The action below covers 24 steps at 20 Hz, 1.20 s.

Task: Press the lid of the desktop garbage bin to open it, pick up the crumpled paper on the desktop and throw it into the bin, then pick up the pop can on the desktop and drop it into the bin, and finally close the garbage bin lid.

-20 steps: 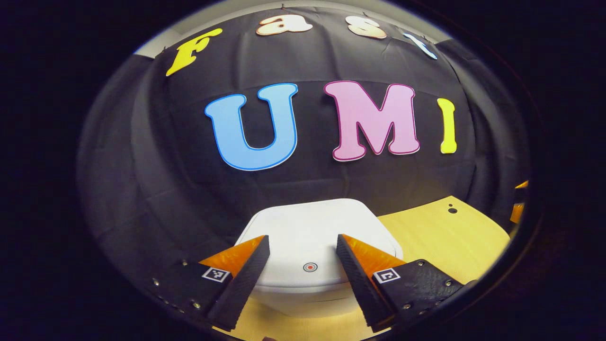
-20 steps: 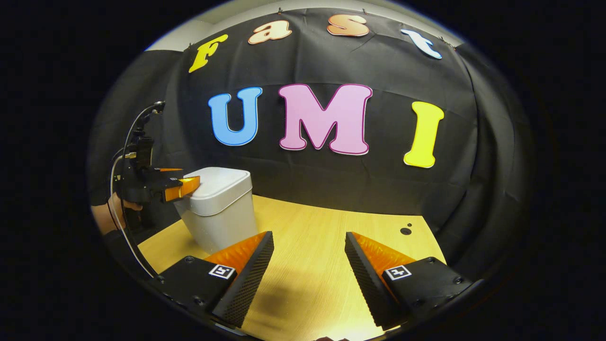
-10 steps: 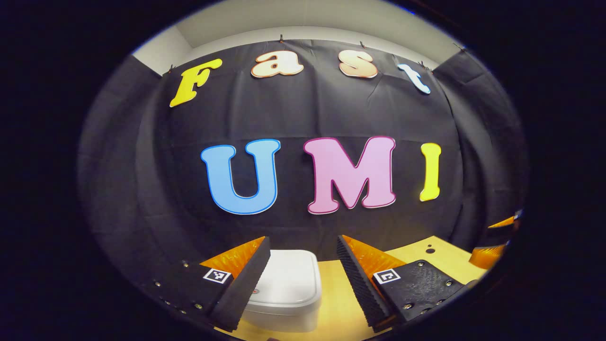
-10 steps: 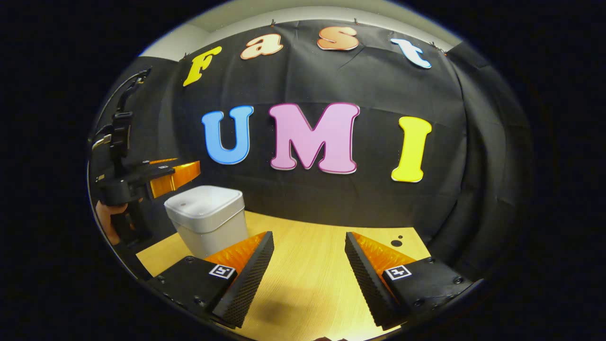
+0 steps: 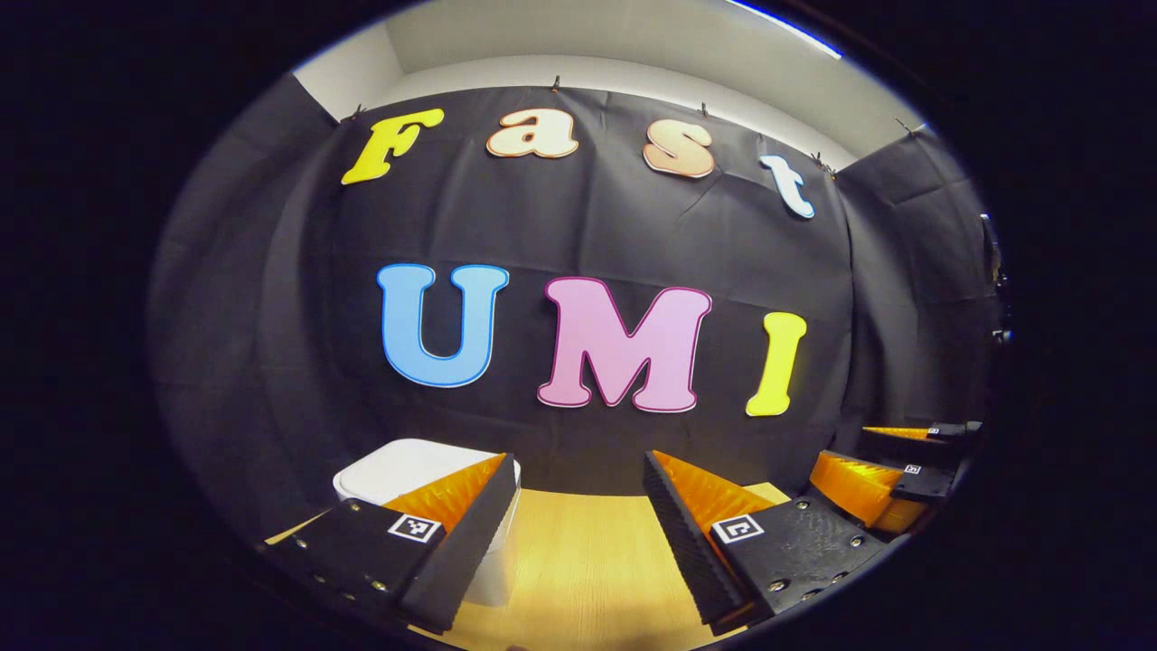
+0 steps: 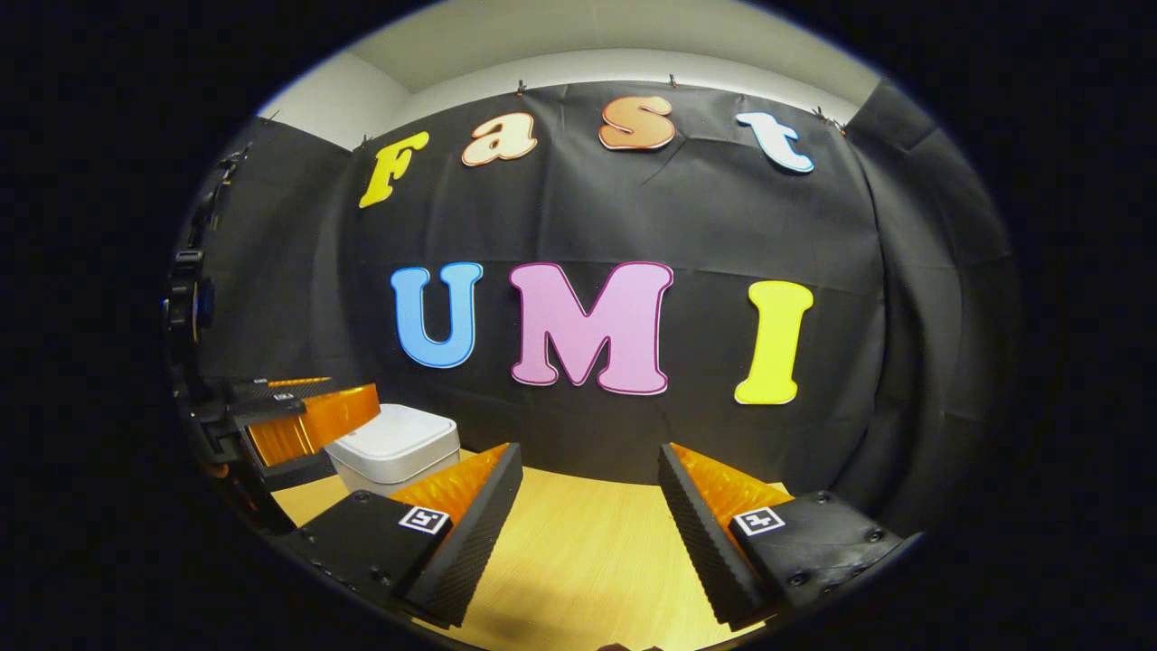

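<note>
The white garbage bin (image 5: 398,466) stands on the wooden desktop (image 5: 569,570) with its lid down, partly hidden behind my left gripper's near finger. My left gripper (image 5: 578,470) is open and empty, raised back from the bin. In the right gripper view the bin (image 6: 393,445) sits at the left, its lid flat. My right gripper (image 6: 587,461) is open over bare desktop (image 6: 578,561), holding nothing. The left gripper (image 6: 312,416) hangs just left of the bin there. The right gripper (image 5: 868,475) appears at the far right of the left gripper view.
The black cloth wall (image 6: 633,208) closes the back and both sides of the desk. A pale wall strip (image 5: 633,45) runs above the cloth. Bare wood stretches between the bin and the right side.
My left gripper has lifted off the bin lid and pulled back and to the right, so the bin slid to the lower left. My right gripper has tilted upward.
</note>
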### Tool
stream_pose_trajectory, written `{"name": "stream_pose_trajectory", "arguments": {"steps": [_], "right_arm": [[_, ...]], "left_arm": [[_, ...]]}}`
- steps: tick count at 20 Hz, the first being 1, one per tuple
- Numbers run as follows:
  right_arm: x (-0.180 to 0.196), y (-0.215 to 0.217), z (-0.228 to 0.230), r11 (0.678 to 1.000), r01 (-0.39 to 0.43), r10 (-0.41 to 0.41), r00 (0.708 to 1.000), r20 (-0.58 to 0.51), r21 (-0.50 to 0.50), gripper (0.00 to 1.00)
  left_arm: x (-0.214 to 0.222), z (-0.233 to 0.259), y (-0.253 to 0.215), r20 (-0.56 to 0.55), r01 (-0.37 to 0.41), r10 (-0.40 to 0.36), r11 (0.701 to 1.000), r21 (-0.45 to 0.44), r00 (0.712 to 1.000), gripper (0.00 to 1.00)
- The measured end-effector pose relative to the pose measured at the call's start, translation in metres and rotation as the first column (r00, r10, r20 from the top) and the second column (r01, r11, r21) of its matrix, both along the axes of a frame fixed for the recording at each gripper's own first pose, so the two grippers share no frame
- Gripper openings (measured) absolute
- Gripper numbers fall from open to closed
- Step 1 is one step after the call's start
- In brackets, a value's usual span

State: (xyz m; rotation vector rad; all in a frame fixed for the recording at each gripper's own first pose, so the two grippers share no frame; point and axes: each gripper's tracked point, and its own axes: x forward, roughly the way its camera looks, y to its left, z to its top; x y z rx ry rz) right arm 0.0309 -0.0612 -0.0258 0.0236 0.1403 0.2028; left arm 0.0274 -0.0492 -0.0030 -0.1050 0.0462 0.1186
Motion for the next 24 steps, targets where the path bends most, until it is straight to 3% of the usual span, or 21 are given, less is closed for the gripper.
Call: {"name": "stream_pose_trajectory", "arguments": {"steps": [6, 16, 19, 24], "right_arm": [[-0.02, 0.006, 0.005, 0.999, 0.045, -0.045, 0.999, 0.016, -0.003, 0.98], [-0.067, 0.054, 0.021, 0.998, 0.059, -0.058, 0.998, 0.017, -0.038, 0.98], [-0.075, 0.056, 0.028, 0.993, 0.081, -0.077, 0.996, 0.043, -0.086, 0.98], [-0.084, 0.065, 0.027, 0.992, 0.102, -0.099, 0.994, 0.044, -0.07, 0.98]], "left_arm": [[-0.016, 0.003, 0.007, 0.003, 0.038, -0.038, 0.998, 0.041, 0.999, 0.94], [-0.049, 0.008, 0.039, 0.062, 0.082, -0.083, 0.996, 0.02, 0.995, 0.94], [-0.058, 0.011, 0.044, 0.072, 0.1, -0.102, 0.994, 0.039, 0.992, 0.94], [-0.068, 0.006, 0.037, 0.06, 0.133, -0.135, 0.99, 0.036, 0.989, 0.96]]}}
